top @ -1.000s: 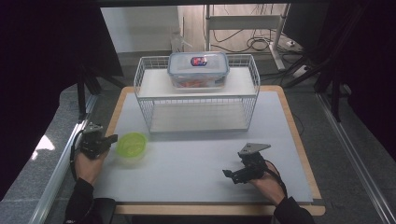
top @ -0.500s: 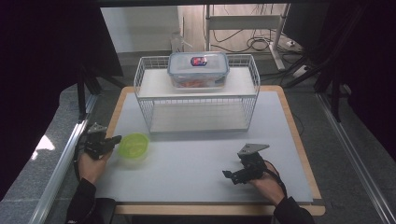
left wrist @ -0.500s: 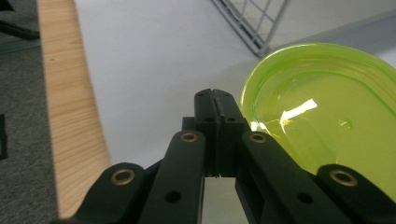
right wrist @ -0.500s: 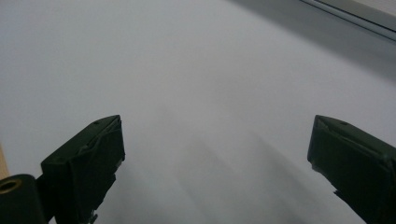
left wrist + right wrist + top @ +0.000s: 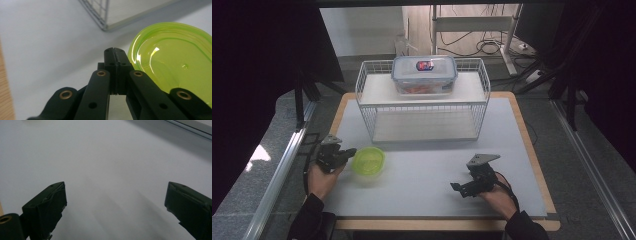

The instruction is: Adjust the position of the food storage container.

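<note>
The left gripper (image 5: 343,153), jaws pressed together, sits just left of the green plastic bowl (image 5: 368,160). To grasp the rim, it should spread first. The right gripper (image 5: 464,187) rests spread on the mat.

you're at what looks like a lab or test bench: a grey mat on a wood-edged table (image 5: 532,150), dark curtains (image 5: 262,75) at both sides, aluminium rails (image 5: 277,175) along the floor, loose cables (image 5: 492,47) under a metal frame behind, though that background is dim.
</note>
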Demonstrator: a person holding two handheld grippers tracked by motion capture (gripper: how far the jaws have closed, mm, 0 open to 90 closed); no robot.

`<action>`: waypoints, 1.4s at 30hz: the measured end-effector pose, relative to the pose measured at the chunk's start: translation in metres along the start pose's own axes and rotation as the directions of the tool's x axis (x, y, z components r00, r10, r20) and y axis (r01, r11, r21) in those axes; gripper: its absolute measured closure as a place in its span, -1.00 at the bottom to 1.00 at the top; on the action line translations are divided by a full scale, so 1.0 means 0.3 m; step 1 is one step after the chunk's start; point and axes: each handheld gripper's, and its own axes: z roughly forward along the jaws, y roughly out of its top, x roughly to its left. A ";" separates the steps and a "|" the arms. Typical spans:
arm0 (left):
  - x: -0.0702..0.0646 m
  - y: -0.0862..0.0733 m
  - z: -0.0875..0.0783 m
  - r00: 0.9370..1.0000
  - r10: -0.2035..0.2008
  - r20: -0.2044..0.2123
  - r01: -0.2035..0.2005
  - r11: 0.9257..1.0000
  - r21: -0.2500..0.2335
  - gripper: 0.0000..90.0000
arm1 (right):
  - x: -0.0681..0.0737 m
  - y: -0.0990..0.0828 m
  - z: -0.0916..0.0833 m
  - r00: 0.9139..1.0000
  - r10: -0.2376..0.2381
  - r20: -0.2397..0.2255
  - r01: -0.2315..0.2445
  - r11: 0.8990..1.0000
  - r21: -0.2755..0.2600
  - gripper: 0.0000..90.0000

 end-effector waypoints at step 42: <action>-0.201 -0.040 0.066 0.970 0.103 0.220 -0.130 0.985 0.111 1.00 | -0.004 -0.001 -0.006 1.000 -0.004 0.011 0.004 1.000 -0.001 -0.92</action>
